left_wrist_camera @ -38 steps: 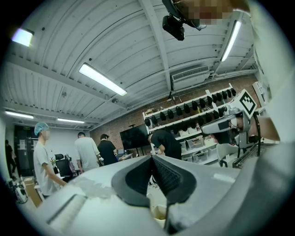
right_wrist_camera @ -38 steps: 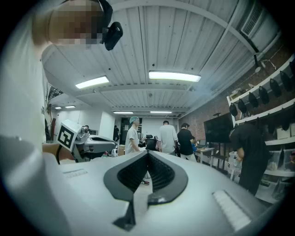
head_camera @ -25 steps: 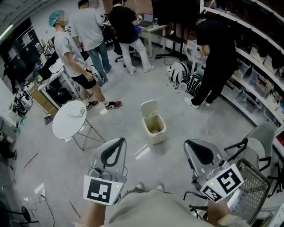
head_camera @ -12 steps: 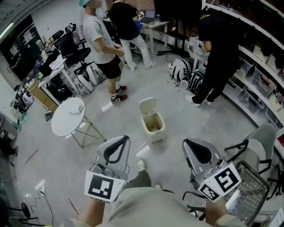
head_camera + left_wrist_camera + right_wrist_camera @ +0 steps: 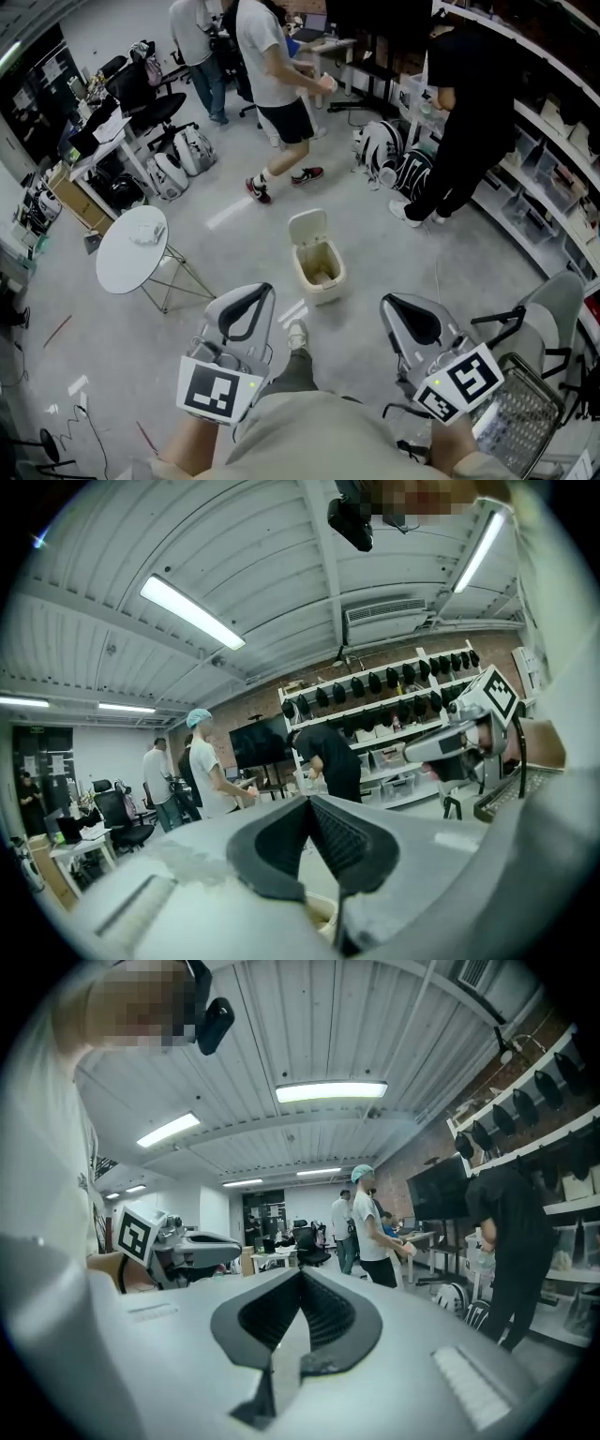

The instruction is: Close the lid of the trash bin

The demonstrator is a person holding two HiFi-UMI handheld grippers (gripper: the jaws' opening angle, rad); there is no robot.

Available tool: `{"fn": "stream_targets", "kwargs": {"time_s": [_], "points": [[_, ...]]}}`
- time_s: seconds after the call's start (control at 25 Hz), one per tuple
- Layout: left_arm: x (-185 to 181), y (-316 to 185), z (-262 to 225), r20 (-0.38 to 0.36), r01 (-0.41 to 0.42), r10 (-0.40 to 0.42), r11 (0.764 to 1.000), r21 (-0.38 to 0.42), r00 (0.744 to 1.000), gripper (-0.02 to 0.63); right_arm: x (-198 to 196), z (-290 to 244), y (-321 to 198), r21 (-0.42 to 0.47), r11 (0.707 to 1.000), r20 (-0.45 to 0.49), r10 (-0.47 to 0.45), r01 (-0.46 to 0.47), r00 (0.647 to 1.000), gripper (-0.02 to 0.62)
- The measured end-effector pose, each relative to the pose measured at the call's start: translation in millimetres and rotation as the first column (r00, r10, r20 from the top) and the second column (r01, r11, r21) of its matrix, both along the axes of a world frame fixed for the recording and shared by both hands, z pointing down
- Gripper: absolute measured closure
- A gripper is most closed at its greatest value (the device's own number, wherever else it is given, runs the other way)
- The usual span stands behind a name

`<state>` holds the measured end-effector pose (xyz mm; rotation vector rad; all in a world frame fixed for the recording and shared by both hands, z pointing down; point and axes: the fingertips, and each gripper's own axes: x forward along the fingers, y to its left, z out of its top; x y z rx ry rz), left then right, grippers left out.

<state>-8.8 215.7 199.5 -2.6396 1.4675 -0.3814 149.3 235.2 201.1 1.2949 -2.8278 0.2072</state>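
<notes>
bin (image 5: pixel 323 291): 12 o'clock, lid (image 5: pixel 308 226) upright, open; slightly nearer than a second ago. left gripper (image 5: pixel 251 298), right gripper (image 5: pixel 401 307): fingers pressed together, empty, well short. approach only.

Too small to tell in the head view, whatever lies inside the trash bin (image 5: pixel 322 291); masked in the left gripper view by the left gripper (image 5: pixel 308 801), all but a sliver of its rim; cut by the far edge, heads of the people (image 5: pixel 269 47); by the near edge, a mesh basket (image 5: pixel 527 412).
</notes>
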Motion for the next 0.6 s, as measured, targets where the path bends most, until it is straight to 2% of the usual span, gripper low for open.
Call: {"fn": "stream_targets", "kwargs": {"time_s": [0.32, 0.6], "points": [[-20.4, -86.0, 11.5, -0.013, -0.014, 0.014, 0.999, -0.045, 1.0, 0.603, -21.2, 16.6, -88.0, -0.072, 0.997, -0.038, 0.018, -0.02, 0.999, 0.592], [-55.6, -183.1, 17.2, -0.017, -0.027, 0.025, 0.997, -0.074, 1.0, 0.603, -61.6, 21.2, -186.5, -0.118, 0.993, -0.063, 0.015, -0.023, 0.998, 0.592]]}}
